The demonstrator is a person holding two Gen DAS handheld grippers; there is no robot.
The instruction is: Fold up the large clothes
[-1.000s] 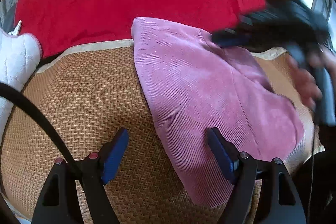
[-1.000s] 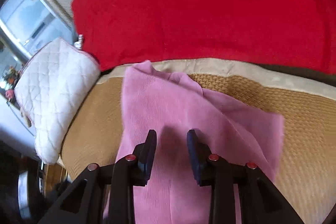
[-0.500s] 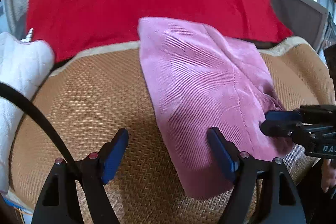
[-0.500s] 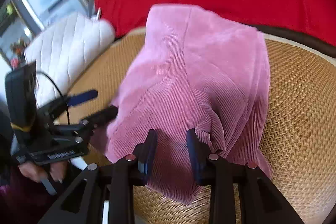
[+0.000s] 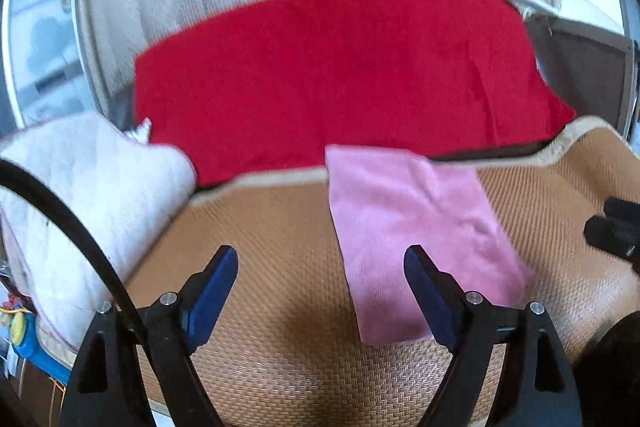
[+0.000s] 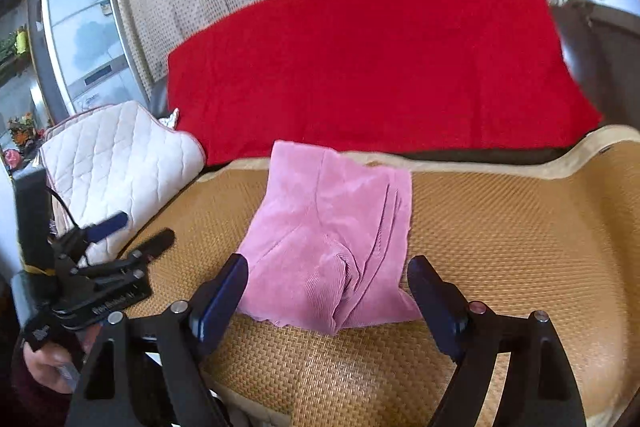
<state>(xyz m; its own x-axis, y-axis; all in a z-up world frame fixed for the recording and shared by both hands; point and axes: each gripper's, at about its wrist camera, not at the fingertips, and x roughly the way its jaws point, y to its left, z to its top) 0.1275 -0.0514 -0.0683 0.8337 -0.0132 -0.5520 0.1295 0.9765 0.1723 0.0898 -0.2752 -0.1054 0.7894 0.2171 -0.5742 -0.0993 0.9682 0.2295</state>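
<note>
The pink corduroy garment (image 6: 332, 247) lies folded into a narrow bundle on the woven mat (image 6: 520, 235), its far edge just beside the red cloth (image 6: 372, 67) draped over the seat back. Both grippers are off it with jaws spread wide and nothing between them: the right gripper (image 6: 328, 291) hovers over the near hem, and the left gripper (image 5: 320, 291) sits to the garment's left, its right finger overlapping the pink edge in its own view.

The fold looks loose. In the right wrist view, 1 ridge of bunched fabric stands up near the hem, so a careless pinch there would likely catch only the top layer and pull the bundle open. A drag across the mat could also skew the layers. The white quilted cushion (image 6: 116, 163) lies well apart and poses little risk.
</note>
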